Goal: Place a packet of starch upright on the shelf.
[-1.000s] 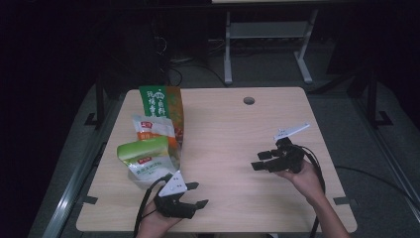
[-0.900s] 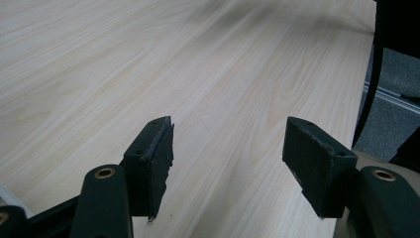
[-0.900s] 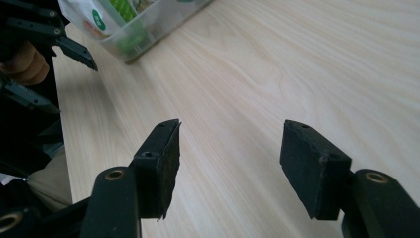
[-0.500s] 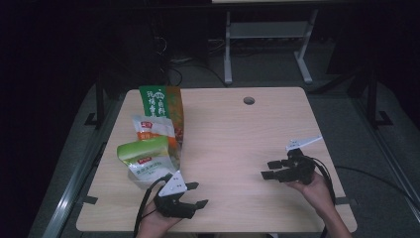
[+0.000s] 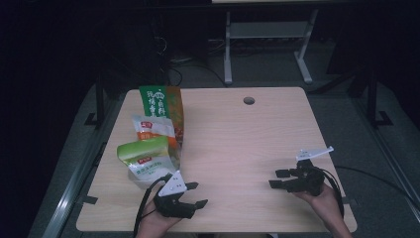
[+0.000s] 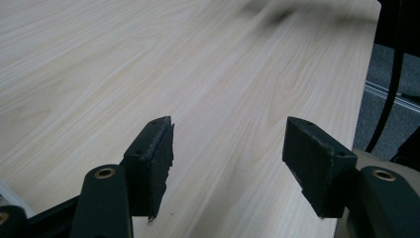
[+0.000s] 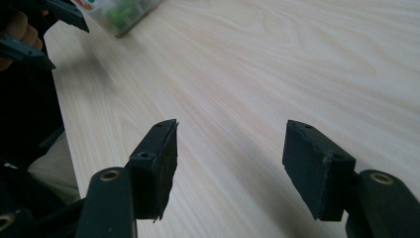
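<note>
the left gripper (image 5: pixel 194 194) sits at the near left of the wooden table (image 5: pixel 237 134), held in the person's left hand at the near edge, its grey plate on top and its cable trailing off the near side. its jaws stand apart with nothing between them — in the left gripper view only bare wood grain shows between the two black pads (image 6: pixel 153 158).

the right gripper (image 5: pixel 278 178) is at the near right of the table, held in the person's right hand (image 5: pixel 324 198), jaws pointing left across the tabletop. its jaws have just been opening a little further, and they are empty — the right gripper view shows plain tabletop between the pads (image 7: pixel 161 158), with the left gripper's fingers and a corner of a packet far off at the top left.

the things nearest the grippers are three snack packets stacked along the left side of the table. the green packet (image 5: pixel 146 158) lies nearest, just beyond the left gripper and close to it, though whether they touch i cannot tell. behind it lies a white and orange packet (image 5: pixel 151 128), overlapping it, and farthest back a tall green and orange bag (image 5: pixel 161 101) near the far left corner. the right gripper is well apart from all three. a round cable hole (image 5: pixel 249 100) sits in the table near its far edge.
</note>
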Tool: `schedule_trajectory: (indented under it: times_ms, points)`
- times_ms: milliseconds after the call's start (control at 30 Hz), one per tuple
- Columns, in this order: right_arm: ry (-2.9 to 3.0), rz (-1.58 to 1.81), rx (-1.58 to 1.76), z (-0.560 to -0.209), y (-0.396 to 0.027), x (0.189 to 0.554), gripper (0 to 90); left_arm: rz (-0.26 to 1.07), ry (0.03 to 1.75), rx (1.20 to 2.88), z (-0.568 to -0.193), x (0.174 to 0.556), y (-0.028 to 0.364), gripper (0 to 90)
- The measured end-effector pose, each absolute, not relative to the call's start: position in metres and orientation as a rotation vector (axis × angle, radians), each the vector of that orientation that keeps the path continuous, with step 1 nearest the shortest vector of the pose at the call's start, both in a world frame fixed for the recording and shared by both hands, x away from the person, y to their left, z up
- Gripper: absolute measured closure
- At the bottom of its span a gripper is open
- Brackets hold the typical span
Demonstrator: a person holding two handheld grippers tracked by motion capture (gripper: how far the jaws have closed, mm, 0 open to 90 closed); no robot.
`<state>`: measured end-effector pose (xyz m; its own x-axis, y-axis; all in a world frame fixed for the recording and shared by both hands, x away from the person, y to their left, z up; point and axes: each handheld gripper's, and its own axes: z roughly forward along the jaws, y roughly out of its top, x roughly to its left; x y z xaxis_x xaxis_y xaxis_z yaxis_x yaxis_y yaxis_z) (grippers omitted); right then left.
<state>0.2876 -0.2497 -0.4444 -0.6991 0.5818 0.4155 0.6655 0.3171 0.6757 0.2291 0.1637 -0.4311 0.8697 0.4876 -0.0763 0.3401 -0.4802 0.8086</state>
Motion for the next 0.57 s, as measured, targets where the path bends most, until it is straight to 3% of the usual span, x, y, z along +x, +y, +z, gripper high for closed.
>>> schedule_trajectory:
  times_ms: [567]
  points:
    - [-2.488, -1.391, -1.234, -0.45, -0.264, 0.263, 33.2, 0.195, 0.585, 2.132, -0.432, 0.229, 0.162, 35.9]
